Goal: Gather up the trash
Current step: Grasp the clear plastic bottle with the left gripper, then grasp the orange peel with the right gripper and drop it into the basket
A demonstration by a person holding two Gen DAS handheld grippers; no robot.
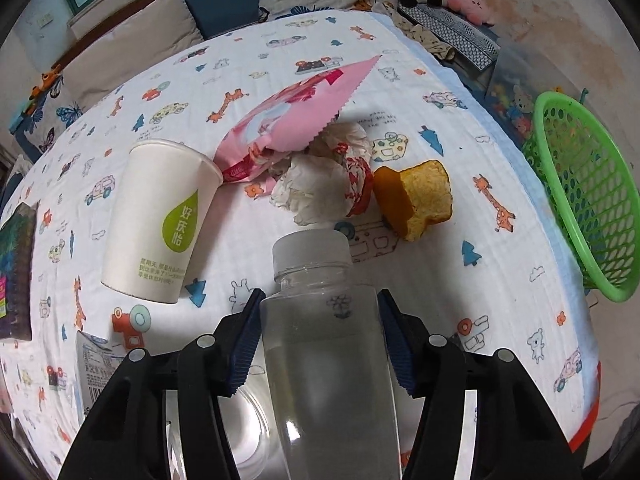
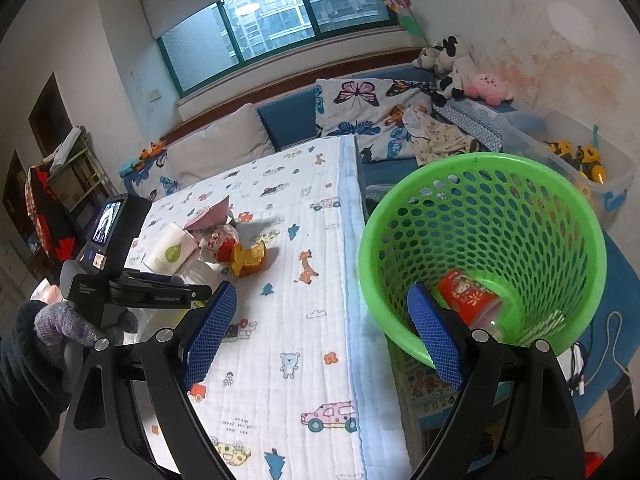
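My left gripper (image 1: 320,308) is shut on a clear plastic bottle (image 1: 326,344) with a grey cap, held over the table. Ahead of it lie a white paper cup (image 1: 160,220) on its side, a pink snack bag (image 1: 296,120), crumpled white paper (image 1: 320,188) and a piece of yellow cake (image 1: 416,198). My right gripper (image 2: 320,328) is open and empty above the table's right edge. A green mesh basket (image 2: 480,256) stands beside the table and holds a red cup (image 2: 468,296). The basket also shows in the left wrist view (image 1: 584,200).
A cartoon-print cloth (image 2: 288,320) covers the table. A dark packet (image 1: 16,276) and a white wrapper (image 1: 94,364) lie at the left. A sofa with butterfly cushions (image 2: 360,108) and plush toys (image 2: 452,68) is behind. A clear toy bin (image 2: 576,160) stands behind the basket.
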